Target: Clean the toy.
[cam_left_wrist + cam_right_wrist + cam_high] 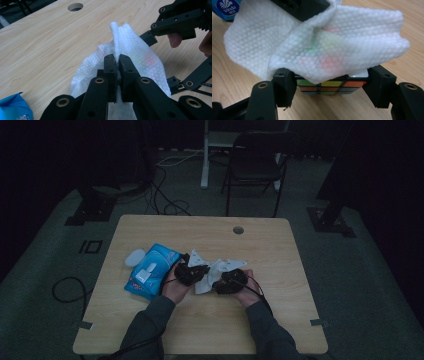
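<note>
The light brown wooden table (280, 265) with a small round hole (238, 230) near its far edge had a blue pack of wet wipes (152, 270) and a small white round lid (134, 257) lying on it.

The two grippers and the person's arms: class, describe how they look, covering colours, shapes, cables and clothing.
Both the left gripper and right gripper are matt black, built from flat linked bars with brass-coloured pivot rings. Their fingers end in blocky, square pads. A grey three-cornered plate tops each gripper, and a black cable trails back from it. The person wears dark grey-green long sleeves.
</note>
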